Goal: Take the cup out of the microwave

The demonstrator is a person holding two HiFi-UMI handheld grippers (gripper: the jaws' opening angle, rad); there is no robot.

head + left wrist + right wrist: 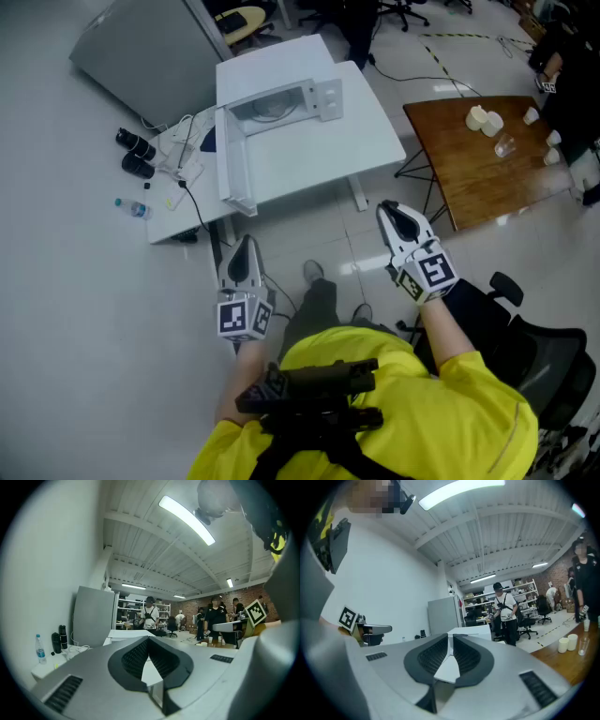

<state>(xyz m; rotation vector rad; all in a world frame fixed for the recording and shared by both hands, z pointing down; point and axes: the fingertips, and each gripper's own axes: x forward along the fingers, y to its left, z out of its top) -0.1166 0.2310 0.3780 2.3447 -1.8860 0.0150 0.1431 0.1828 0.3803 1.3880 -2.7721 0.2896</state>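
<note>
Far left on a white side worktop [172, 223]: two black bottles [137, 155], a small water bottle [134, 208] lying near them, a tangle of cables [184, 150]. Next along, the main white worktop [309, 159] carries the microwave [281, 97]. Its door [232, 159] hangs wide open, swung out toward me. A pale round shape [267, 110] sits in the cavity; I cannot tell from this height whether it is the cup.

Left tongs [246, 246] are level, well short of the worktop edge, tips pressed together with nothing between them. They are pointed roughly at the open door.

Right tongs [393, 216] are held a little further out, over bare floor, also pressed together and empty. They are well apart from the microwave.

Right of them stands a wooden worktop [469, 173] with a few white cups [485, 120] and some clear ones near its far corner. A black chair [530, 342] is just beside my right arm.
</note>
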